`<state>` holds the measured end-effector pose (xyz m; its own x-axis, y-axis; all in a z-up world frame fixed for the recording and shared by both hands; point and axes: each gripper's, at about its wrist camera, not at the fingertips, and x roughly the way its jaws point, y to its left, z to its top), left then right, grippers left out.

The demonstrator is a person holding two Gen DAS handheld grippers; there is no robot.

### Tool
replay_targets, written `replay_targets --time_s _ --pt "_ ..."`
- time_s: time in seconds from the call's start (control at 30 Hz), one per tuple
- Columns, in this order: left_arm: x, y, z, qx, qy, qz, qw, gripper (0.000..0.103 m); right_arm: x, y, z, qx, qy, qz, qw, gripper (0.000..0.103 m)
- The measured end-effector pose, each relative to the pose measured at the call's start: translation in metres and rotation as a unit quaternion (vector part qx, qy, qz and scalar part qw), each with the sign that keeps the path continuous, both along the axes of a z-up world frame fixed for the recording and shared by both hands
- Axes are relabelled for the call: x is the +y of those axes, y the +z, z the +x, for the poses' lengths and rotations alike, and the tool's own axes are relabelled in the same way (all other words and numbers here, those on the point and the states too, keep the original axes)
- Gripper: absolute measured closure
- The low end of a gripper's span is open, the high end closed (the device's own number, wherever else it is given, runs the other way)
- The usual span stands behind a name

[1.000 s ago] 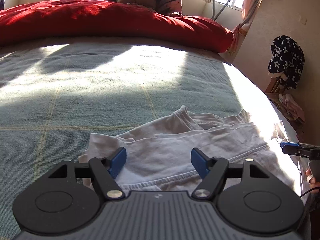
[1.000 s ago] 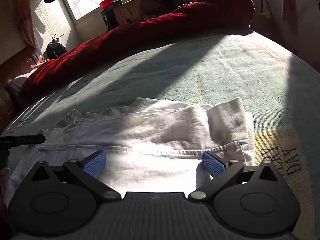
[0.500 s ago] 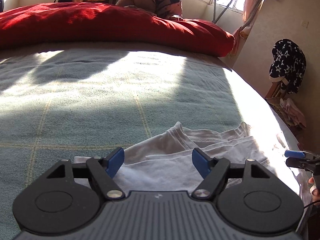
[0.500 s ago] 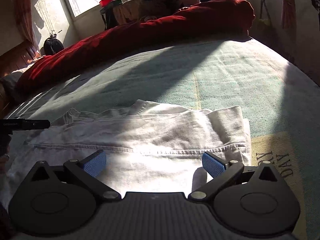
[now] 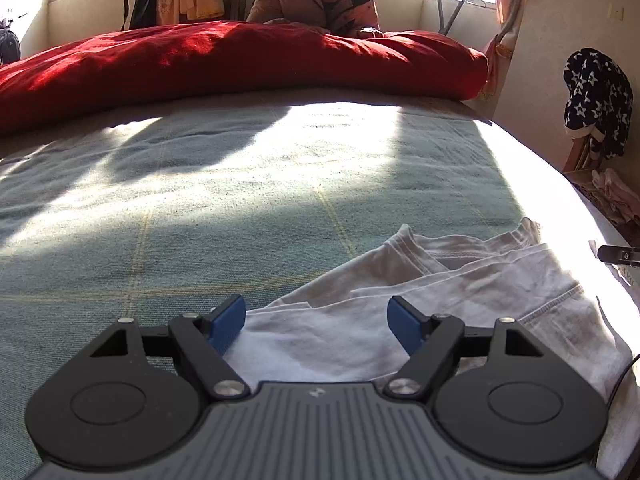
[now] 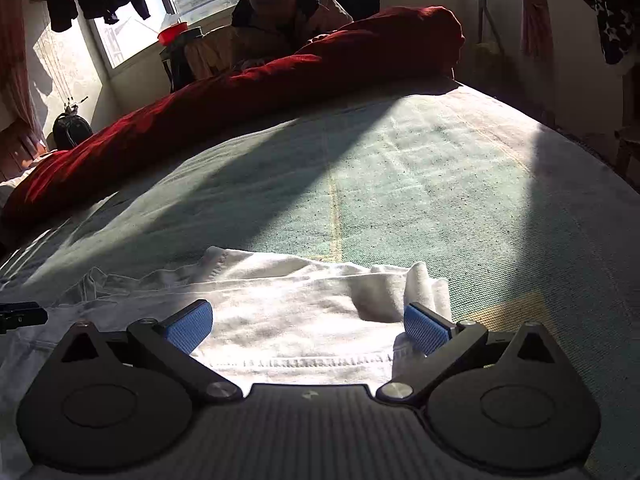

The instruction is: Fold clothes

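**Sunlit bed, one white garment, both tongs open over it**

Bedroom, strong sun through the windows. Green bed cover [image 5: 240, 200] carries the job; one red duvet [image 5: 224, 60] bunched along 12 o'clock, a person behind it.

Task thing: one white garment [image 5: 460, 300], lying at the near edge of the bed, 5 o'clock in the left view, 6–7 o'clock in the right view [image 6: 288, 312]. It lies partly doubled over, layers and stitched hems showing, edges uneven, so not a neat fold as it lies.

Left tongs [image 5: 316, 322]: jaws wide apart, nothing held, hovering above the cloth's left end. Right tongs [image 6: 308, 326]: wide apart too, nothing gripped; its right pad sits just beside a raised bump of cloth at 3 o'clock.

Step, my read: between grasps, lining up on the near hem. Could equally be releasing after a fold. A further fold would need both tongs pinching matched corners and all layers.

Count: garments 1, tongs 2, duvet 1.
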<state>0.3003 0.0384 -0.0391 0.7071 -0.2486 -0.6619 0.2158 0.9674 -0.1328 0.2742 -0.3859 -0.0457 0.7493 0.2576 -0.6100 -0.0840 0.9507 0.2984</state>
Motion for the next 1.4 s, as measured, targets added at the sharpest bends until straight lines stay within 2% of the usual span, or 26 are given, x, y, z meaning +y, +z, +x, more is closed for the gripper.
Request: replay_targets --time_s 0.13,0.17,0.3,0.37,0.47,0.6,0.67,0.73,0.87,0.97,1.13,1.4 --pt "0.004 0.009 -0.014 -0.001 -0.024 -0.042 0.9988 0.023 0.006 0.012 -0.011 -0.005 0.021 0.017 1.000 0.000" --pt "0.005 0.006 -0.015 0.002 -0.021 -0.041 0.9990 0.022 0.008 0.014 -0.014 -0.003 0.028 0.020 0.999 0.000" --pt "0.015 -0.017 -0.010 0.033 0.034 0.006 0.9989 0.023 0.013 0.012 -0.026 0.019 0.022 0.003 1.000 0.000" --pt "0.021 -0.008 -0.019 0.027 0.034 -0.015 0.9990 0.025 0.013 0.015 -0.038 0.032 0.003 -0.006 0.999 0.000" --pt "0.026 0.018 -0.046 -0.005 0.009 -0.053 0.9986 0.023 0.015 0.028 -0.061 0.024 0.000 -0.009 1.000 0.000" --pt "0.021 0.033 -0.092 -0.011 -0.038 -0.075 0.9964 0.022 0.033 0.044 -0.088 0.015 0.010 -0.017 1.000 0.000" --pt "0.020 0.029 -0.112 0.000 -0.056 -0.091 0.9943 0.021 0.046 0.051 -0.099 0.011 0.019 -0.021 1.000 0.000" --pt "0.020 0.015 -0.134 0.029 -0.076 -0.108 0.9908 0.021 0.060 0.057 -0.111 0.008 0.027 -0.025 0.999 0.000" --pt "0.022 -0.018 -0.168 0.090 -0.085 -0.105 0.9867 0.021 0.085 0.067 -0.130 0.003 0.042 -0.036 0.998 0.000" --pt "0.031 -0.014 -0.188 0.078 -0.101 -0.102 0.9866 0.021 0.102 0.073 -0.142 0.000 0.050 -0.047 0.998 0.000" --pt "0.039 0.007 -0.187 0.024 -0.110 -0.094 0.9892 0.020 0.123 0.078 -0.154 0.002 0.050 -0.061 0.997 0.000" --pt "0.042 -0.006 -0.171 0.061 -0.126 -0.114 0.9836 0.020 0.142 0.066 -0.149 0.039 0.040 -0.061 0.997 0.000"
